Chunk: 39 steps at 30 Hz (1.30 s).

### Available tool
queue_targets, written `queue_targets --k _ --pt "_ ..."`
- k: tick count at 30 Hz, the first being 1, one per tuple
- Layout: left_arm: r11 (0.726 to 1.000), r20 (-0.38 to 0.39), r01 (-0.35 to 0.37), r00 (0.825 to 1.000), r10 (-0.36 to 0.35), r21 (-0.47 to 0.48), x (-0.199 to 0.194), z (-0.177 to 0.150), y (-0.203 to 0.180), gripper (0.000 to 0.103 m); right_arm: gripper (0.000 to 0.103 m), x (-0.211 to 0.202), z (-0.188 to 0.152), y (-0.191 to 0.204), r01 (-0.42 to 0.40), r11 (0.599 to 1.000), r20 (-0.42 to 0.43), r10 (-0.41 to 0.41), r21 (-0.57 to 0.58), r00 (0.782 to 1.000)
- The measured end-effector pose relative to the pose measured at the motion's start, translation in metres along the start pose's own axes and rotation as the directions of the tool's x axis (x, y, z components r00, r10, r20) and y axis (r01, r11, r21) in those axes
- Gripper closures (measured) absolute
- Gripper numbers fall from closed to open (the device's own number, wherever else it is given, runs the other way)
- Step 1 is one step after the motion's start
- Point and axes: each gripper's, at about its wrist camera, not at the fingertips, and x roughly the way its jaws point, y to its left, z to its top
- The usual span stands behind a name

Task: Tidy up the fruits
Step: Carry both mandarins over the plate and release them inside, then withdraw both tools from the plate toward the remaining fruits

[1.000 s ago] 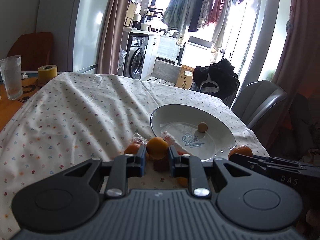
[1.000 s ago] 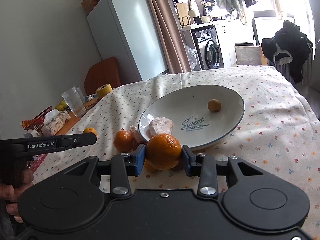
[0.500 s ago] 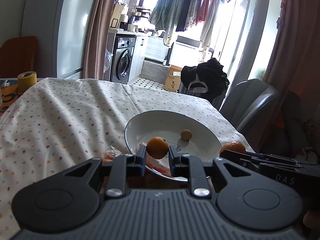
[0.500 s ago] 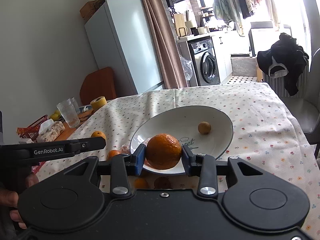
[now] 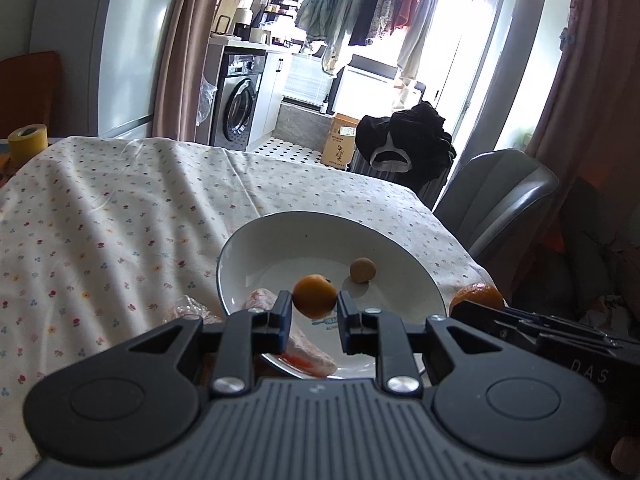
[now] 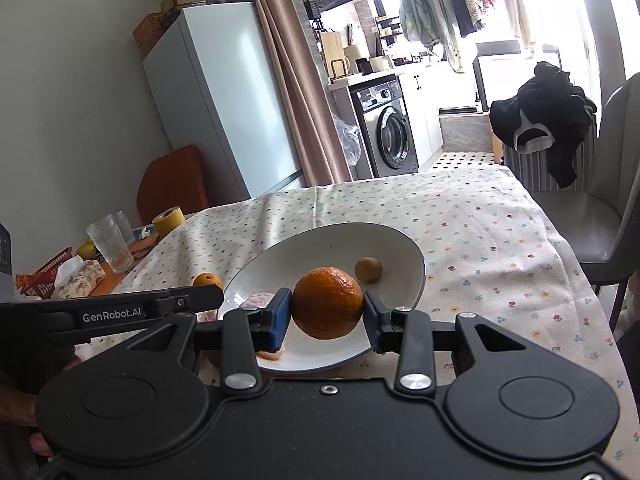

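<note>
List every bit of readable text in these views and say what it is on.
"GenRobot.AI": side of the left claw.
"DAS": side of the right claw.
Plate: blue print, mostly hidden, unreadable.
Cardboard box: label and dark characters, too blurred.

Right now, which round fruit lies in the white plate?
The small brown fruit, loose on the white plate. The large orange is clamped in the right gripper; the small orange sits between the left gripper's jaws, which have just been opening.

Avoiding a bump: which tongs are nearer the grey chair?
Right. The right tongs, gripping an orange, sit toward the grey chair; the left tongs, just opening around a small orange, are farther across the plate.
</note>
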Motion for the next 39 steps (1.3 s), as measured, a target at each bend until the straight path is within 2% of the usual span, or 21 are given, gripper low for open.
queue_targets --k 11,17,19,22,23,26,32,36,39 --pt "0.999 -0.022 -0.036 0.999 0.035 -0.023 -0.004 -0.004 0.014 0.064 0.066 0.014 0.001 -0.007 -0.024 0.999 -0.007 0.024 0.027 1.000" --pt "0.999 -0.016 -0.048 0.999 0.047 -0.019 -0.014 -0.005 0.021 0.040 0.066 0.023 0.000 -0.006 -0.033 0.999 -0.013 0.034 0.042 0.999" --pt "0.998 -0.004 -0.054 0.999 0.054 -0.031 -0.018 -0.006 0.025 0.028 0.066 0.028 0.000 -0.004 -0.032 0.999 -0.019 0.033 0.041 0.999" --pt "0.997 -0.007 -0.063 0.998 0.063 -0.040 -0.023 -0.007 0.029 0.018 0.066 0.034 -0.001 0.000 -0.031 0.999 -0.036 0.032 0.036 0.999" --pt "0.996 -0.015 -0.074 0.997 0.074 -0.044 -0.025 -0.007 0.031 0.016 0.062 0.034 -0.001 0.002 -0.027 0.999 -0.035 0.028 0.030 0.999" --pt "0.995 -0.015 -0.084 0.996 0.084 -0.052 -0.030 -0.010 0.034 0.016 0.039 0.026 0.000 0.006 -0.004 1.000 0.008 0.004 0.023 1.000" --pt "0.994 -0.024 -0.090 0.996 0.088 -0.057 -0.040 -0.013 0.040 0.016 0.034 0.012 -0.006 0.002 0.006 0.998 0.002 -0.006 0.063 1.000" --pt "0.993 -0.024 -0.104 0.994 0.103 -0.051 -0.047 -0.015 0.042 0.005 0.033 0.004 -0.013 0.004 0.003 0.998 -0.009 -0.003 0.060 1.000" --pt "0.992 -0.025 -0.103 0.995 0.101 -0.066 -0.053 -0.017 0.047 0.004 0.032 0.000 -0.016 0.008 0.001 0.998 -0.015 -0.001 0.056 1.000"
